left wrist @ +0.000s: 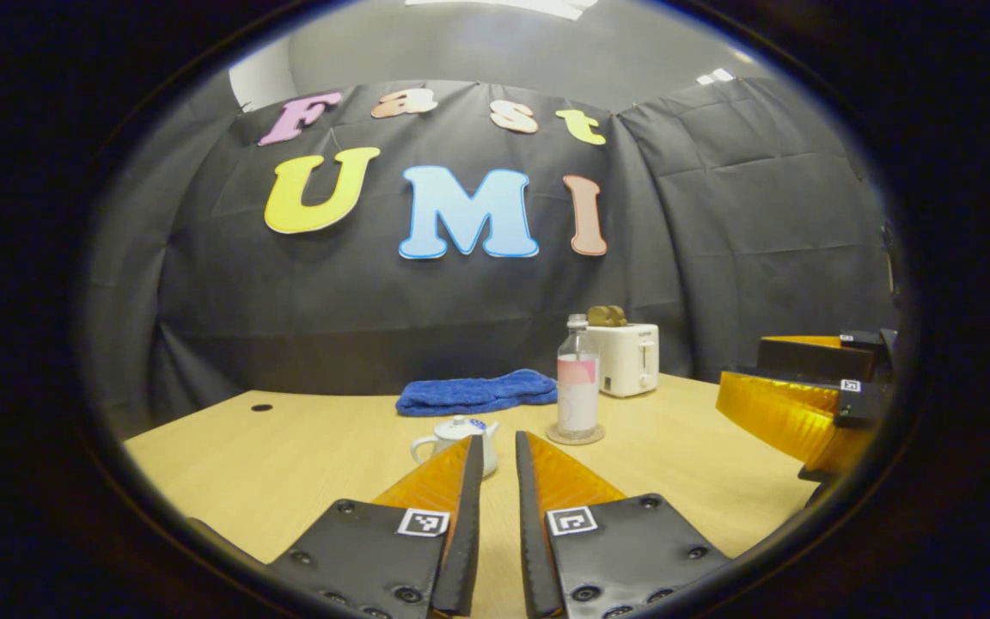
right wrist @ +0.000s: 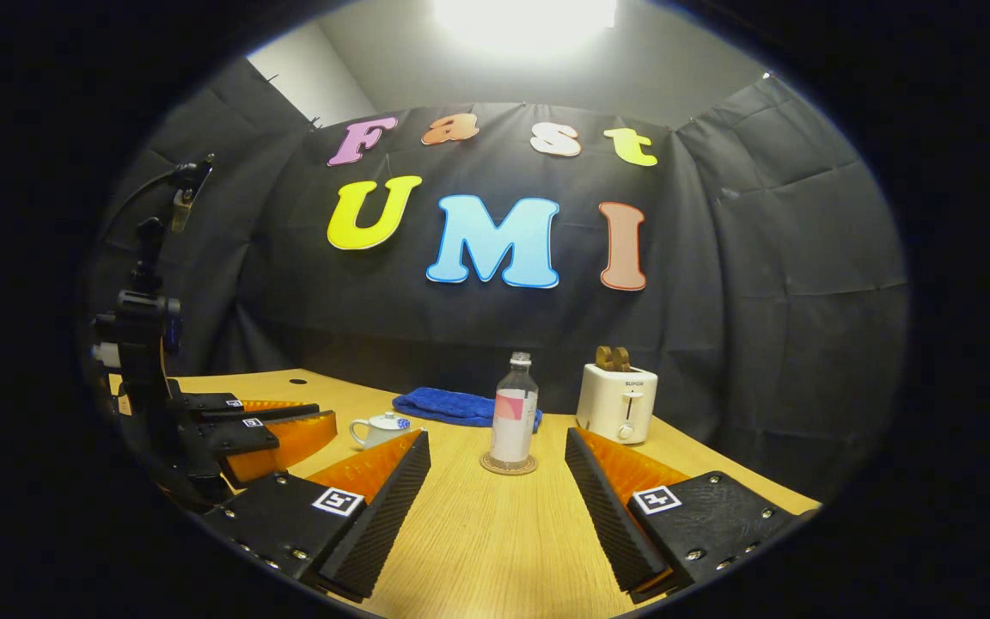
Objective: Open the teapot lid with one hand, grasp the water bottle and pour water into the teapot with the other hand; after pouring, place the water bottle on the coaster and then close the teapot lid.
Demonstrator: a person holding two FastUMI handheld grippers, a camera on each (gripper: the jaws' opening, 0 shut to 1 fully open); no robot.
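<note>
A small white teapot (left wrist: pixel 454 435) with its lid on sits on the wooden table (left wrist: pixel 289 464), just beyond my left gripper (left wrist: pixel 499 441), whose fingers stand nearly together with nothing between them. A clear water bottle (left wrist: pixel 578 387) with a pink label stands upright on a round coaster (left wrist: pixel 575 436) to the teapot's right. In the right gripper view the bottle (right wrist: pixel 515 413) and coaster (right wrist: pixel 509 465) lie straight ahead of my right gripper (right wrist: pixel 498 437), which is open wide and short of the bottle. The teapot (right wrist: pixel 379 427) is to the left there, near the left gripper (right wrist: pixel 327 413).
A folded blue towel (left wrist: pixel 478 391) lies behind the teapot. A white toaster (left wrist: pixel 628 357) holding bread stands at the back right. The right gripper (left wrist: pixel 740 370) hovers at the table's right side. A dark stand (right wrist: pixel 147 344) rises at the left edge.
</note>
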